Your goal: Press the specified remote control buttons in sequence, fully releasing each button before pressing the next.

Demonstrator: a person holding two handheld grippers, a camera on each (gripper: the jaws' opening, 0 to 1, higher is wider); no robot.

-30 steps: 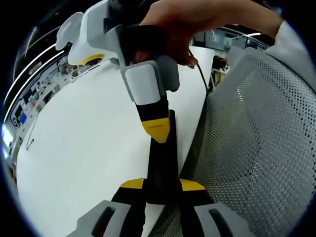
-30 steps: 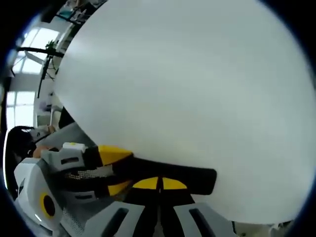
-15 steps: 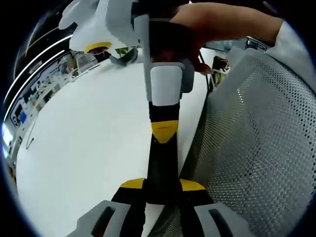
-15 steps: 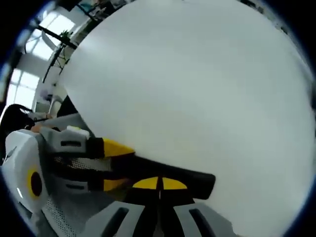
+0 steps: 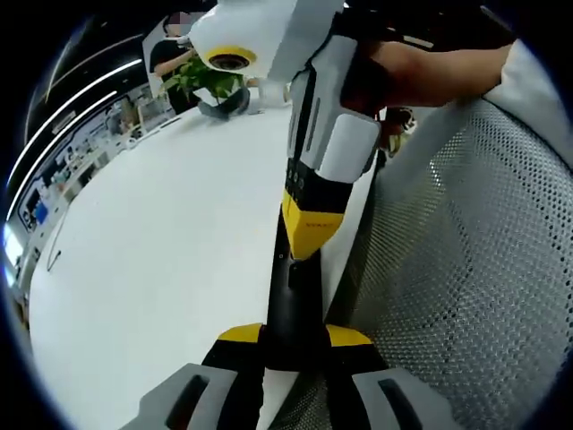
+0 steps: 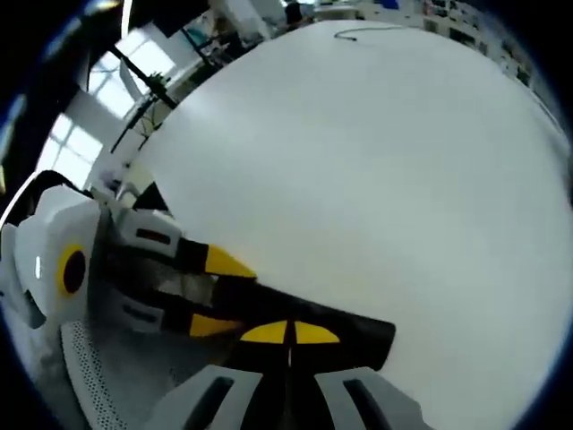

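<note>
- The left gripper [image 5: 294, 336] clamps its fingers on the black remote control [image 5: 294, 296], over the white table's [image 5: 161, 260] edge.
- The right gripper [image 6: 288, 333], fingers together (tip on the remote), looks mid-press; next, lift fully off.

My left fingers [image 5: 240, 334] sit at the near edge of a broad white table [image 5: 161, 233]. Between them a long black remote [image 5: 295, 305] runs away along that edge. Far ahead of the tips, at the far side, a potted plant [image 5: 210, 85] stands. Beyond my right fingers [image 6: 288, 332] the tabletop is bare, with a thin dark cable [image 6: 358, 32] at its far end.
</note>
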